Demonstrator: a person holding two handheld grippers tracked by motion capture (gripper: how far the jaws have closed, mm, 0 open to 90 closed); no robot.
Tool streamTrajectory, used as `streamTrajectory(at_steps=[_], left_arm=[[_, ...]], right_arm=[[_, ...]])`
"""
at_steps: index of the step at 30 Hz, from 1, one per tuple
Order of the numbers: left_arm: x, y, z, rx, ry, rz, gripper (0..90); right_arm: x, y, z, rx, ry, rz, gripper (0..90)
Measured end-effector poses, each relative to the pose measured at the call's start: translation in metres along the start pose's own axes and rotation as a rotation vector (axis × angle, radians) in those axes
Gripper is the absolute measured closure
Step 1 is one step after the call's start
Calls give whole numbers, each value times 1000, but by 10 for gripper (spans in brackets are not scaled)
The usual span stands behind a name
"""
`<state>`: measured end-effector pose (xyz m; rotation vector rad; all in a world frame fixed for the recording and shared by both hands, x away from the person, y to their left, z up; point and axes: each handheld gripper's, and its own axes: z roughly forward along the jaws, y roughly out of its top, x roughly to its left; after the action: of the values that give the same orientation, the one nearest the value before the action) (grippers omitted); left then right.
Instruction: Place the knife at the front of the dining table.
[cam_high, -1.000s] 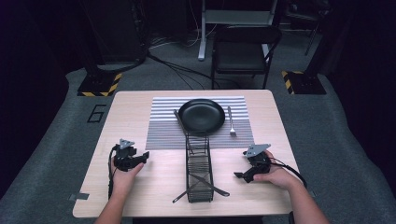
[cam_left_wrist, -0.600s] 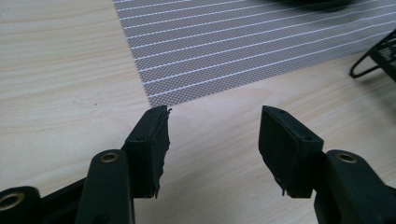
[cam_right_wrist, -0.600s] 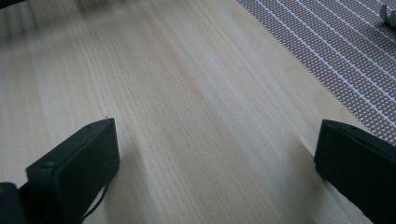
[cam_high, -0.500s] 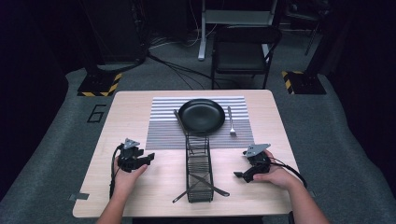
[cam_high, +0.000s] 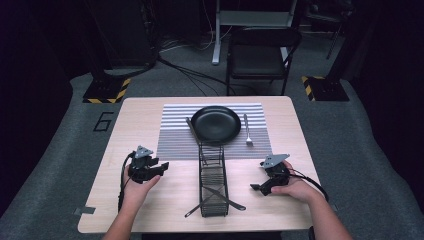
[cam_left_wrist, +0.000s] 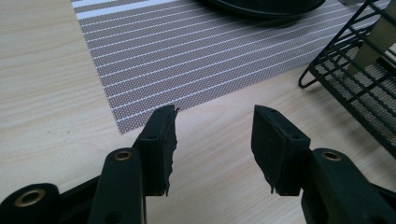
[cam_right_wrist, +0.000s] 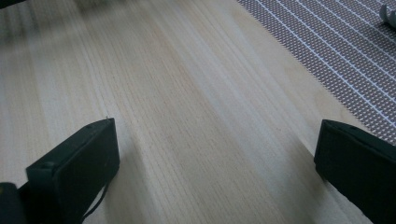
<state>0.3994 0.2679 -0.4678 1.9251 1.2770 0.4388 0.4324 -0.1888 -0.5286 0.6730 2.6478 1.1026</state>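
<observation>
A black plate (cam_high: 216, 123) sits on a grey striped placemat (cam_high: 175, 142) at the table's far middle. A fork (cam_high: 247, 130) lies to its right and a dark utensil (cam_high: 190, 127) to its left. A black wire rack (cam_high: 212, 177) runs from the mat toward the near edge. My left gripper (cam_high: 161, 166) hovers left of the rack, open and holding nothing (cam_left_wrist: 214, 126), just short of the mat's corner (cam_left_wrist: 196, 51). My right gripper (cam_high: 256, 187) rests right of the rack, wide open over bare wood (cam_right_wrist: 215, 154).
The rack's wire side (cam_left_wrist: 355, 79) is close on the right in the left gripper view. Two thin dark bars (cam_high: 232, 202) stick out from the rack's near end. A folding chair (cam_high: 260, 55) stands beyond the table. The mat's edge (cam_right_wrist: 345, 46) lies ahead of the right gripper.
My left gripper has shifted slightly right, toward the rack. The right gripper and everything on the table stayed put.
</observation>
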Motion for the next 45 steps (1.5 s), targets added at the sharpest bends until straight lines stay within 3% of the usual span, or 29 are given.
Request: streamTrajectory(at_steps=[12, 13, 18, 45], left_arm=[[-13, 21, -9, -14, -42, 9, 522], [-12, 23, -10, -6, -45, 31, 523], [-17, 32, -13, -10, -59, 37, 527], [-46, 69, -13, -59, -137, 65, 555]], right_arm=[[0, 0, 0, 0, 0, 0, 0], [0, 0, 0, 0, 0, 0, 0], [0, 0, 0, -1, 0, 0, 0], [0, 0, 0, 0, 0, 0, 0]])
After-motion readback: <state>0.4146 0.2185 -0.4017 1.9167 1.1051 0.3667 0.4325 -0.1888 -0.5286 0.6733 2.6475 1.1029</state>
